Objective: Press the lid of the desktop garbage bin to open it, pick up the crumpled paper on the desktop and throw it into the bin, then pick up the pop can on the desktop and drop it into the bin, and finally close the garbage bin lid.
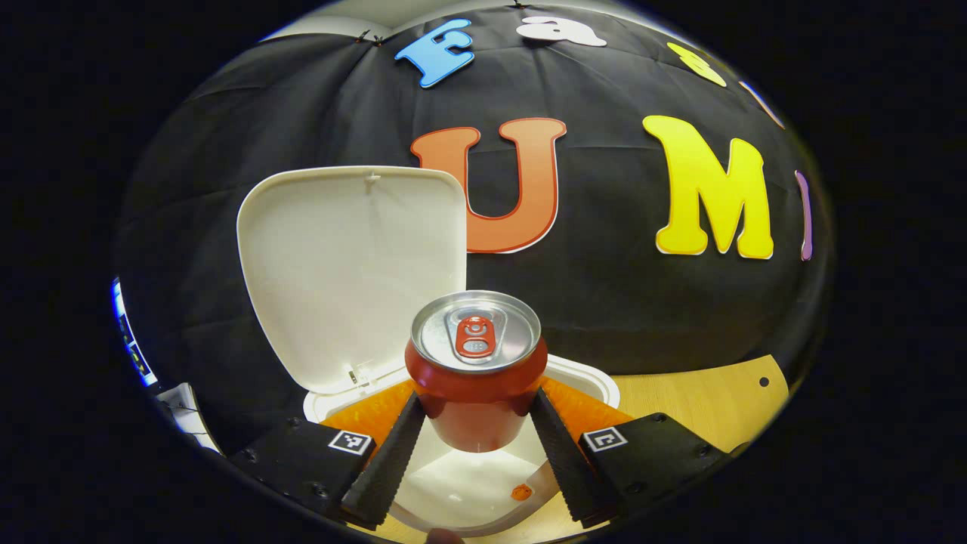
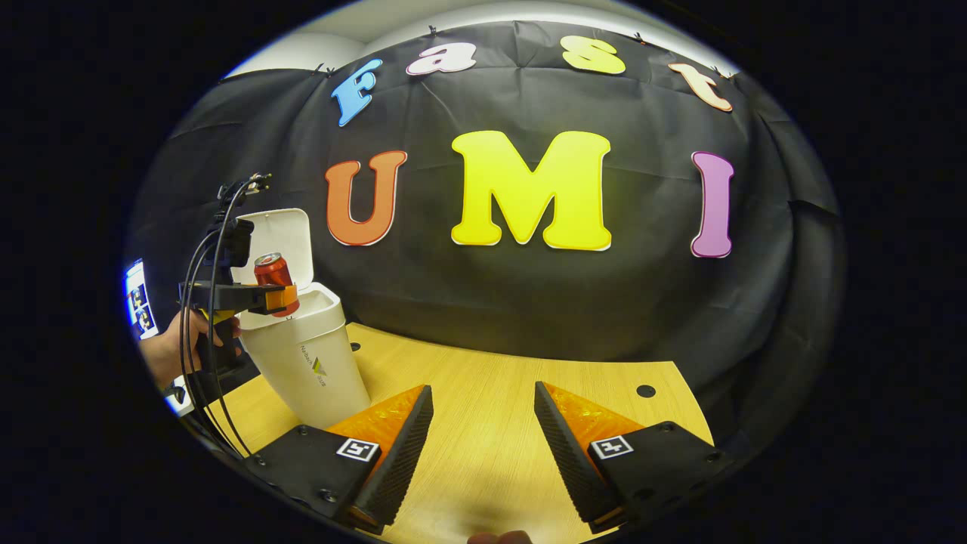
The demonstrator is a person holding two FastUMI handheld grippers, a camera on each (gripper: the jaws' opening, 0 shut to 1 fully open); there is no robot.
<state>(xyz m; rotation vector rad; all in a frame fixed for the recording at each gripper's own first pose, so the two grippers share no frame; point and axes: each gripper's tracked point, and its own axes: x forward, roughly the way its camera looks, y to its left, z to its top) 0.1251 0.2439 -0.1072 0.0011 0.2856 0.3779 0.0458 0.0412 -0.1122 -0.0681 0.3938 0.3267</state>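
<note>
The left gripper (image 1: 476,431) grasps the can (image 1: 476,370) upright, both fingers pressing its sides. The open bin (image 1: 468,483) lies directly below the can, lid (image 1: 347,264) raised beyond. The right gripper (image 2: 483,446) hangs released over the table (image 2: 483,378), well apart.

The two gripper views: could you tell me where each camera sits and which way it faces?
Left gripper view: rides the left gripper, above the open bin, facing its raised lid; own fingers clamp the can.
Right gripper view: rides the right gripper, low over the table, facing the wall; own fingers open, a hand far left.
Shared: bin, lid, can, table.
</note>
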